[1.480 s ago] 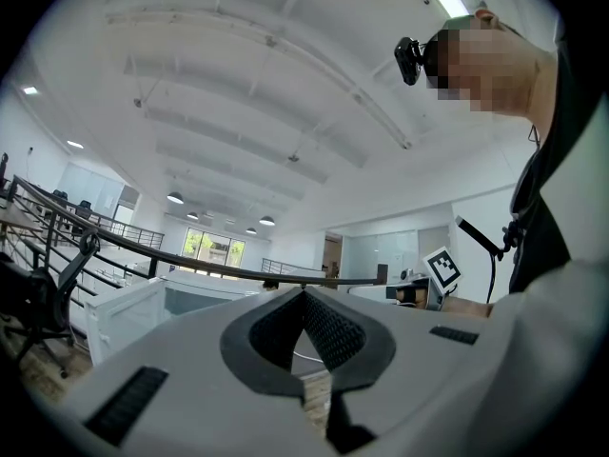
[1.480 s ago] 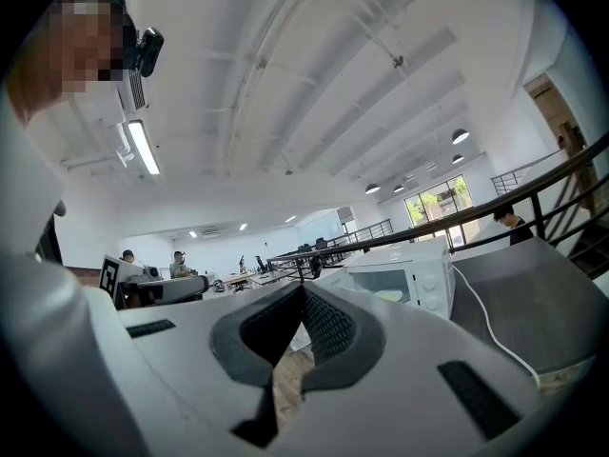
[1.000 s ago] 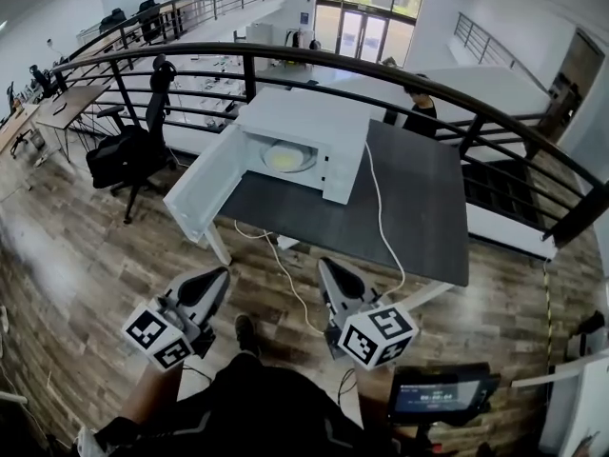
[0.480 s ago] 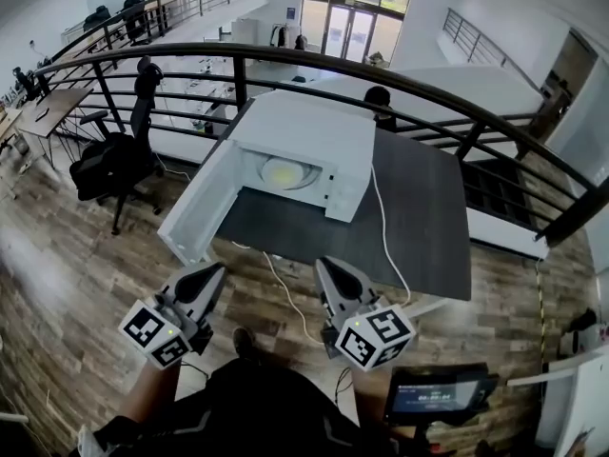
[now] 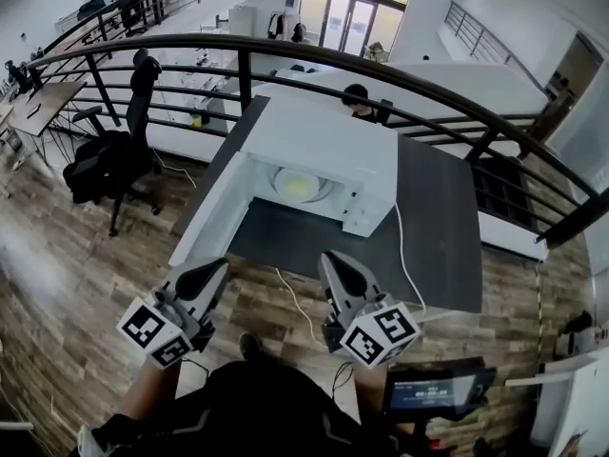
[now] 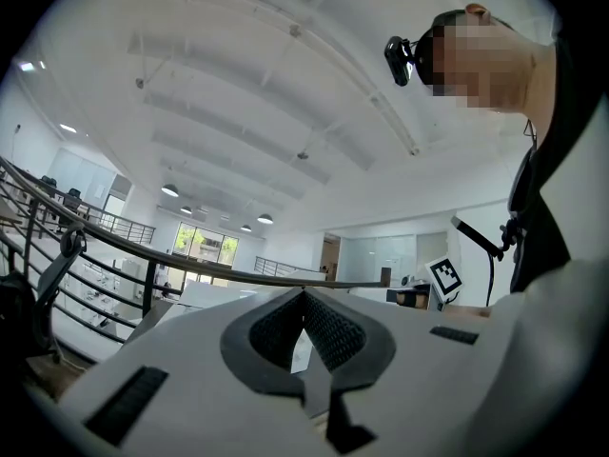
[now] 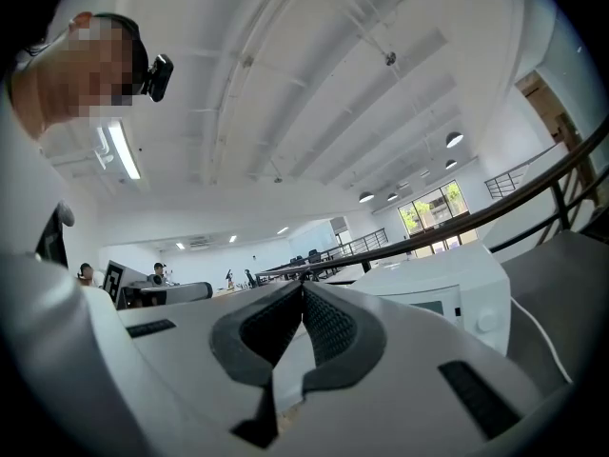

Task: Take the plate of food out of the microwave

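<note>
A white microwave (image 5: 319, 146) stands on a dark grey table (image 5: 433, 246) with its door (image 5: 211, 212) swung open to the left. Inside it lies a plate of pale yellow food (image 5: 300, 187). My left gripper (image 5: 213, 274) and right gripper (image 5: 334, 263) hang side by side in front of the table's near edge, both short of the microwave. Each is shut with nothing between its jaws: the left gripper (image 6: 304, 295) and the right gripper (image 7: 303, 289) show their tips meeting. The right gripper view has the microwave (image 7: 447, 288) ahead to the right.
A black railing (image 5: 381, 65) curves behind the table, and a person (image 5: 360, 103) is beyond it. A black office chair (image 5: 109, 165) stands at left on the wood floor. A white cable (image 5: 407, 260) runs off the table's front. A small screen (image 5: 433, 388) sits at lower right.
The table and microwave have come nearer and now look larger in the head view. Both grippers have advanced toward them together, still shut and side by side.
</note>
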`<state>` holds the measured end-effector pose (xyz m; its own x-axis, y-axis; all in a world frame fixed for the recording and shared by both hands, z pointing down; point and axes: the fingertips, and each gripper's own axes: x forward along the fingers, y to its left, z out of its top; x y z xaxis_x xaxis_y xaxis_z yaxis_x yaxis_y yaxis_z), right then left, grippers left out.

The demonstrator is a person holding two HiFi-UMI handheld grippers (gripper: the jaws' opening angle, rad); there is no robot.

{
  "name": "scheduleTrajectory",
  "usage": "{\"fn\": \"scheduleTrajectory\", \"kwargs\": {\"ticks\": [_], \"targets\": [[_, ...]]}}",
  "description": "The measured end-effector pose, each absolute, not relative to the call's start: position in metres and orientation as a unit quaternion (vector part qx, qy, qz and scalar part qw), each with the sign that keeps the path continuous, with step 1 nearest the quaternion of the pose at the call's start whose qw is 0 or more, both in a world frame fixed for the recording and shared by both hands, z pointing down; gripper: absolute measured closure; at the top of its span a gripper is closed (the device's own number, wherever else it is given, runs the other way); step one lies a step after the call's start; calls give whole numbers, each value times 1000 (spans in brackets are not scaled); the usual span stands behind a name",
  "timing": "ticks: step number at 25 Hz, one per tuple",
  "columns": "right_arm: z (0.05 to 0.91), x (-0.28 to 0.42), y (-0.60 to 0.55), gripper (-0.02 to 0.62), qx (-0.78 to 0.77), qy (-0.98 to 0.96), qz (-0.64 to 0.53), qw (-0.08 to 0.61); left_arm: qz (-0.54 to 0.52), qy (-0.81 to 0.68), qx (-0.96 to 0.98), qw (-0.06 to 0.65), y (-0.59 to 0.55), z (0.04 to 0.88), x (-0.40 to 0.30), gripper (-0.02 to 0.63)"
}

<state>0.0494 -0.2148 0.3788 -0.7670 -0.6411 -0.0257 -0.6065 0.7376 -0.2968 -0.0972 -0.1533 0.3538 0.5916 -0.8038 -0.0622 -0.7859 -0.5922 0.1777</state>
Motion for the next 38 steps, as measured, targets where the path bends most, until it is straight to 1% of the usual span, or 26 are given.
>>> {"fn": "scheduleTrajectory", "kwargs": {"ticks": [7,13,19,23,26,27,30,38], "targets": [[373,-4,-253,595,-341,926,-143,72,-75,-420,902,69,-184,347,-136,604],[381,-39,-265,595,-340,925,-156,61,-85,-410,905,68,-200,347,-165,604],[403,-47,-289,595,-355,918,-171,52,-82,-420,900,80,-212,355,-181,604],[426,-51,-314,594,-358,912,-192,51,-76,-428,897,75,-226,357,-184,604],[443,-56,-326,591,-350,910,-218,53,-90,-441,891,67,-235,344,-192,604],[449,-57,-329,572,-348,909,-226,50,-94,-444,889,61,-235,338,-194,604],[466,-53,-345,571,-354,899,-255,47,-79,-450,888,52,-242,334,-193,604],[539,-34,-414,543,-386,848,-358,62,-61,-458,885,57,-296,340,-185,604]]}}
